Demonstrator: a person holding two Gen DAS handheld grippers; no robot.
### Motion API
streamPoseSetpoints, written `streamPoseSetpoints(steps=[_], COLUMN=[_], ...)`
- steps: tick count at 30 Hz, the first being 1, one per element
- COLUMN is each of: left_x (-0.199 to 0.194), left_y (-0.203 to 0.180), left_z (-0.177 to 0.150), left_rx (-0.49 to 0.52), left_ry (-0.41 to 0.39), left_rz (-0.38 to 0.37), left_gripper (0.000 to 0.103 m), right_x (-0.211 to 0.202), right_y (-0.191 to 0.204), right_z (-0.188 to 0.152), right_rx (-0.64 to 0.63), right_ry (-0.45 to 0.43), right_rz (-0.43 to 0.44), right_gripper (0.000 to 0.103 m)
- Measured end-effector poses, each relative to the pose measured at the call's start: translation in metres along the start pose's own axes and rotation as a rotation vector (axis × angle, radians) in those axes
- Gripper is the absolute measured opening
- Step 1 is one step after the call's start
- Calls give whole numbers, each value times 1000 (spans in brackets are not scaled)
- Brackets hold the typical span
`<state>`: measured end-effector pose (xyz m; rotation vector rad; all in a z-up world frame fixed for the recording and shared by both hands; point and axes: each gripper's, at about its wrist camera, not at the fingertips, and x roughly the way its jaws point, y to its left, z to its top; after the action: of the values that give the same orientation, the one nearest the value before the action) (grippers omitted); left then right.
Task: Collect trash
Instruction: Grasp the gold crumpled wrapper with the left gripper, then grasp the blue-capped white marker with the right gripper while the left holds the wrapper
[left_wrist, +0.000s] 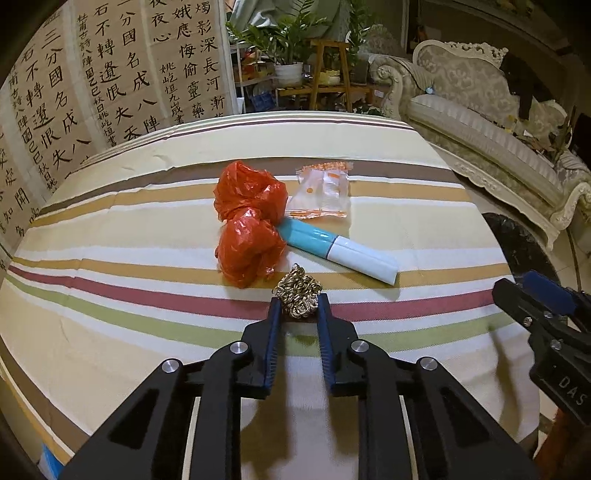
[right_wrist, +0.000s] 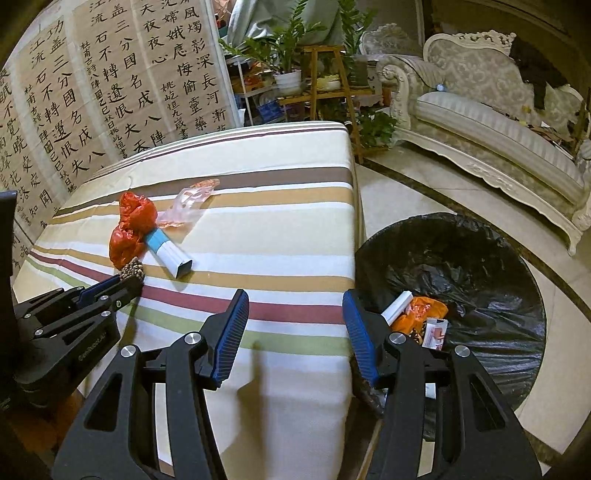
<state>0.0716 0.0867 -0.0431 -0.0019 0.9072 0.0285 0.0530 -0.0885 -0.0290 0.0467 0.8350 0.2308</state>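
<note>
My left gripper (left_wrist: 298, 303) is shut on a golden metal scrubber ball (left_wrist: 298, 290), just above the striped tablecloth (left_wrist: 147, 325). Beyond it lie a crumpled red plastic bag (left_wrist: 249, 225), a blue and white box (left_wrist: 340, 251) and a clear orange-printed wrapper (left_wrist: 323, 190). My right gripper (right_wrist: 295, 306) is open and empty over the table's right edge. In the right wrist view the left gripper (right_wrist: 127, 282) holds the scrubber (right_wrist: 132, 271) next to the red bag (right_wrist: 131, 229) and the box (right_wrist: 170, 253). A bin with a black liner (right_wrist: 480, 266) stands on the floor to the right.
The bin holds an orange bag (right_wrist: 417, 314), a white box (right_wrist: 397, 304) and a small packet (right_wrist: 436, 332). A cream sofa (right_wrist: 498, 129) stands at the far right. Calligraphy panels (left_wrist: 110, 81) stand behind the table, with potted plants (left_wrist: 291, 48) at the back.
</note>
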Motion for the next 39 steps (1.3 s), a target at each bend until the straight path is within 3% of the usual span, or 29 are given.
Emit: streamPoseSetpoints(steps=[9, 25, 39], left_x=[-16, -19, -15], left_y=[12, 76, 102], left_z=[-5, -9, -11], left_rx=[-15, -104, -161], left_ry=[-20, -30, -20], left_rz=[-5, 78, 91], left_gripper=[20, 20, 20], right_x=[3, 31, 59], right_y=[19, 79, 112], right_z=[6, 24, 34], right_rx=[-39, -153, -251], right_ry=[3, 53, 109], right_rz=[26, 109, 104], right_gripper=[51, 51, 51])
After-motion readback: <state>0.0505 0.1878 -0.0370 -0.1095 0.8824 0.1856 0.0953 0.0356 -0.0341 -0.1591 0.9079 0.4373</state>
